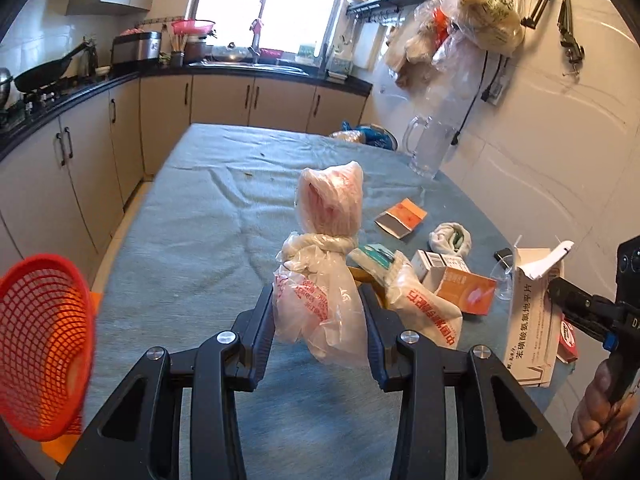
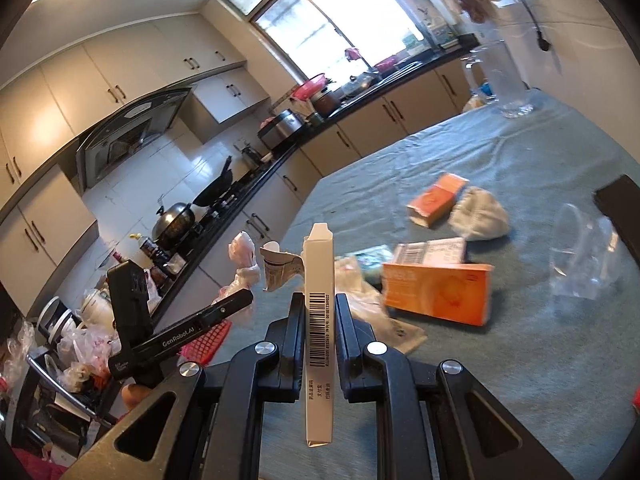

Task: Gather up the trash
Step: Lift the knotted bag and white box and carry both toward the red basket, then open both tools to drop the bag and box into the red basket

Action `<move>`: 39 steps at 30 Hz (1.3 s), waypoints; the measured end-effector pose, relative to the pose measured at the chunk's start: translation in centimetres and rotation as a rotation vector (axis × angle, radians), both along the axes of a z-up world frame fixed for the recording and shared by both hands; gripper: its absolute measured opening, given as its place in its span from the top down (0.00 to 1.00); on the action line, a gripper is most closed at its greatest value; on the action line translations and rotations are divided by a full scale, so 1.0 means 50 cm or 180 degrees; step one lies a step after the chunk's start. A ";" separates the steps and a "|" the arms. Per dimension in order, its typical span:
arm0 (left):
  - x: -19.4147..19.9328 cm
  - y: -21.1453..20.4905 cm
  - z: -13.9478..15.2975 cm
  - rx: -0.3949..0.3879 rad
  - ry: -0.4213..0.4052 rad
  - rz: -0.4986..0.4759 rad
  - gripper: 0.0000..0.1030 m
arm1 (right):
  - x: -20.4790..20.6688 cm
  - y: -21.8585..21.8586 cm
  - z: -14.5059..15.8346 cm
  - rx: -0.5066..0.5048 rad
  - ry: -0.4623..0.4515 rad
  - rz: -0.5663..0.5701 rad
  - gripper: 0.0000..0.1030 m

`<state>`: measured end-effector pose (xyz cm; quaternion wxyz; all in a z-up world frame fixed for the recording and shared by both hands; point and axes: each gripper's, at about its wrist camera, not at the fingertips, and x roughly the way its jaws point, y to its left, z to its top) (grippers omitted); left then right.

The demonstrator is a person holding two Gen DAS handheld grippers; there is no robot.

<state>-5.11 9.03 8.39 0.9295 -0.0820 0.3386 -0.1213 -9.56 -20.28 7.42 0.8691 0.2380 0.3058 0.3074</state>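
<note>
Left tool point(image 1: 320, 304) clamped on knotted plastic bag point(image 1: 320, 280), right tool point(image 2: 318, 312) clamped on flat white box point(image 2: 319, 312), both lifted clear of table point(image 1: 192, 220), likely bound for red basket point(image 1: 44, 344) left of left tool

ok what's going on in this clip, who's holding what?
A person is clearing trash off the blue-cloth table with two handheld grippers. The left gripper is clamped on a knotted, translucent plastic bag with red print, near the red mesh basket at the table's edge. The right gripper pinches a flat white cardboard box with a barcode. Orange cartons, a crumpled white wad and a clear plastic cup are on the cloth.
</note>
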 end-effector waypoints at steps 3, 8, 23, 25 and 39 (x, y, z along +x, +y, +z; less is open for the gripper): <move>-0.018 0.033 0.009 0.0018 -0.0048 0.0091 0.62 | 0.013 0.046 0.010 -0.0002 0.0000 0.0135 0.85; -0.050 0.106 0.020 -0.0003 -0.0106 0.0303 0.62 | 0.029 0.129 0.025 -0.0017 -0.0036 0.0357 0.85; -0.136 0.349 -0.010 0.0055 -0.0050 0.1094 0.62 | 0.082 0.418 0.036 -0.0155 0.0044 0.1110 0.85; -0.147 0.376 -0.021 0.0027 -0.0027 0.1163 0.62 | 0.092 0.453 0.030 -0.0179 0.0085 0.1172 0.85; -0.132 0.473 -0.097 0.0087 0.0237 0.1508 0.62 | 0.164 0.678 -0.020 -0.0364 0.0210 0.1404 0.85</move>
